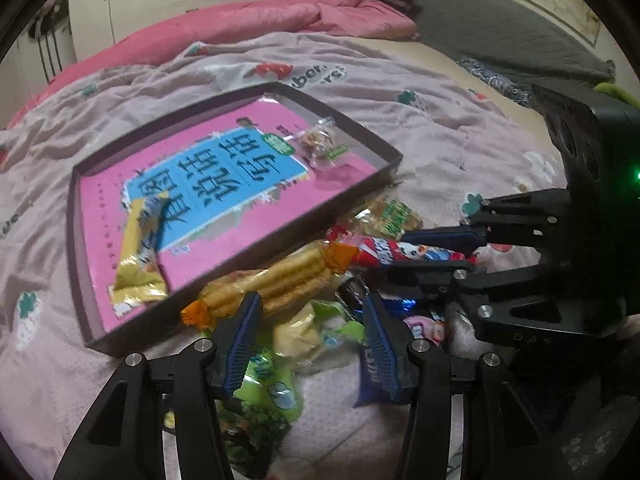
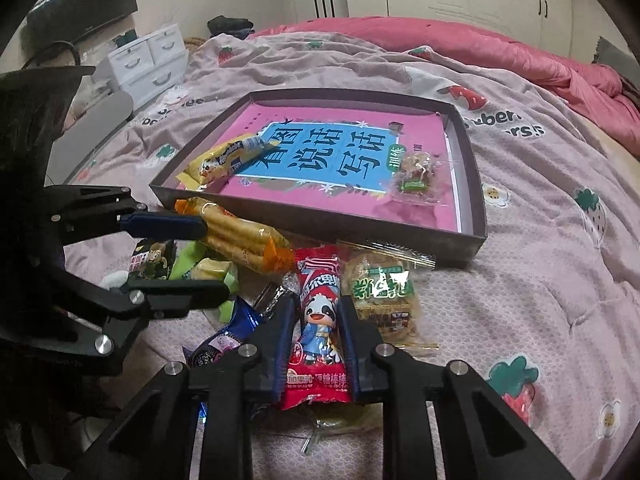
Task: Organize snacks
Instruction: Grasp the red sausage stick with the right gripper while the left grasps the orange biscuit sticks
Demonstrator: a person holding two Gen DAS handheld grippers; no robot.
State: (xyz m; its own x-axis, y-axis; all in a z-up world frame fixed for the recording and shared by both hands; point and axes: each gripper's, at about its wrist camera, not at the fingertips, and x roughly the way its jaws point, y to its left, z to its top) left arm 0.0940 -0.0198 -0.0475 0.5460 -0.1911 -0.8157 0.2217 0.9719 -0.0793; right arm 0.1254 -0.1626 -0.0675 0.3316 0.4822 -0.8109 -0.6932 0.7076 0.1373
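Observation:
A dark shallow box [image 1: 384,148] [image 2: 476,216] with a pink book inside lies on the bed. It holds a yellow wafer pack [image 1: 140,252] [image 2: 228,158] and a small clear cookie pack [image 1: 320,142] [image 2: 416,174]. A pile of snacks lies in front of it. My right gripper [image 2: 314,328] [image 1: 404,254] is shut on a red cow-print candy pack [image 2: 318,328] [image 1: 384,250]. My left gripper [image 1: 312,320] [image 2: 208,256] is open over an orange biscuit-roll pack [image 1: 272,280] [image 2: 244,236] and green packs [image 1: 320,328].
A green-label cracker pack [image 2: 384,300] [image 1: 388,216] lies right of the red pack. Blue and dark packs [image 2: 224,340] lie at its left. A pink quilt [image 2: 500,44] lies at the back. White drawers [image 2: 148,60] stand beside the bed.

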